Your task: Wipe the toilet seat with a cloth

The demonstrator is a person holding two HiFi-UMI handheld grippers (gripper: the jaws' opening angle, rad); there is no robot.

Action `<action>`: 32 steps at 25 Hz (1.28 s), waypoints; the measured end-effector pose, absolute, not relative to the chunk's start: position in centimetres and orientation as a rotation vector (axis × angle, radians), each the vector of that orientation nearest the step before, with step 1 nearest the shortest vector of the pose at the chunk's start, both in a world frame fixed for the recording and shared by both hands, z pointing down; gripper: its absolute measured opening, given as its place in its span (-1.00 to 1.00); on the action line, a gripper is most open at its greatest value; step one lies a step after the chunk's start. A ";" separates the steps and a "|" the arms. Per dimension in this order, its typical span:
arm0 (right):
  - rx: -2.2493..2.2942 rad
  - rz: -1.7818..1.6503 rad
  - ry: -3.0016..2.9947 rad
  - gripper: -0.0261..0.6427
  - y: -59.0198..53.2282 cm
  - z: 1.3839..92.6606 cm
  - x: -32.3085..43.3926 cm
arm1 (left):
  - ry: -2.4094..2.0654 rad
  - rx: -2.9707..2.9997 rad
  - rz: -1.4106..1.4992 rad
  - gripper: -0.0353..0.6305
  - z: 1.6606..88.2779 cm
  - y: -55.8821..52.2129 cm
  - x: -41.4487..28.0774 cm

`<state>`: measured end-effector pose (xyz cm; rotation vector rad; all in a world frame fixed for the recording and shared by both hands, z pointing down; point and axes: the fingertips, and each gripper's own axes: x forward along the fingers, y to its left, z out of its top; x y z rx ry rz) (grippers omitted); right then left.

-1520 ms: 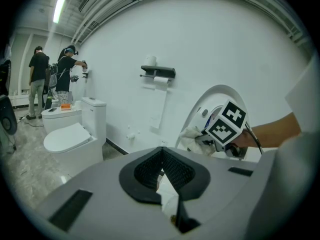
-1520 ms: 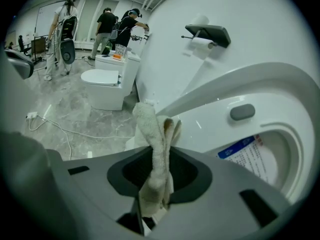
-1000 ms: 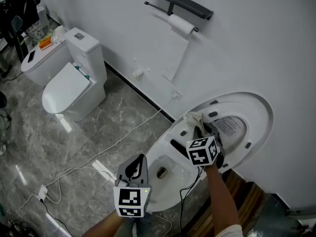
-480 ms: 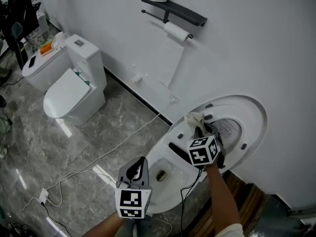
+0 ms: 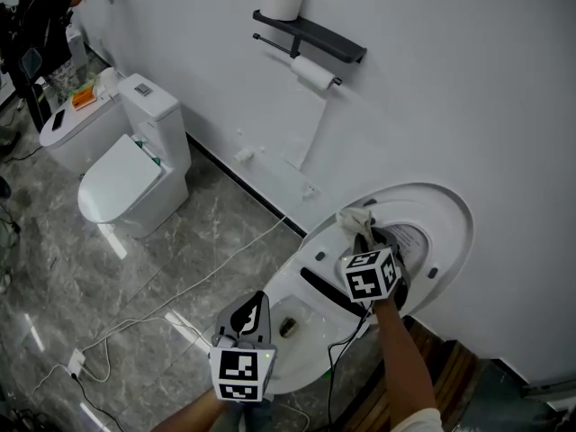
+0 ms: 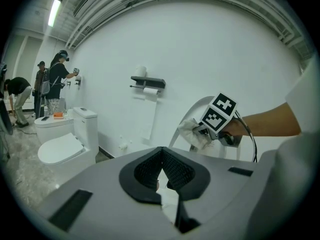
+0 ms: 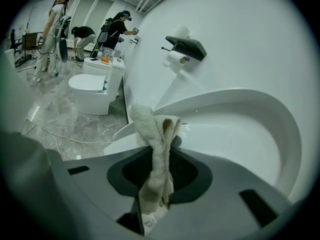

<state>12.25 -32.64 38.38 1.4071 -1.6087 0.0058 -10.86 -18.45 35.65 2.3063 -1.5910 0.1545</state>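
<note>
The toilet's white seat and lid [image 5: 447,234] stand raised against the wall, over the bowl [image 5: 310,327]. My right gripper [image 5: 367,234] is shut on a crumpled off-white cloth [image 5: 354,216], which it holds at the raised seat's left rim. In the right gripper view the cloth [image 7: 156,149] hangs folded between the jaws, with the seat [image 7: 250,134] just behind it. My left gripper [image 5: 253,311] hovers by the bowl's front left, shut and empty. Its view looks past its tips [image 6: 161,178] at the right gripper's marker cube [image 6: 219,116] and the cloth [image 6: 192,133].
A second toilet [image 5: 126,165] stands at the far left. A dark wall shelf [image 5: 310,32] carries toilet paper rolls above. White cables [image 5: 180,288] trail over the grey marble floor. Several people [image 7: 112,31] work at the room's far end.
Both grippers have risen slightly. The right one still holds the cloth at the raised seat, and the head view has tipped up a little.
</note>
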 end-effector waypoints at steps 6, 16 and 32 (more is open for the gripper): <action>1.411 0.022 -1.614 -0.63 -32.3 37.6 12.6 | -1.590 2.316 0.150 -0.86 34.9 -18.3 -10.6; 1.446 0.032 -1.624 -0.63 -32.0 36.1 13.6 | -1.573 2.336 0.150 -0.86 34.0 -18.2 -9.4; 1.560 0.048 -1.577 -0.63 -31.8 32.7 17.3 | -1.551 2.356 0.136 -0.86 32.8 -17.3 -8.1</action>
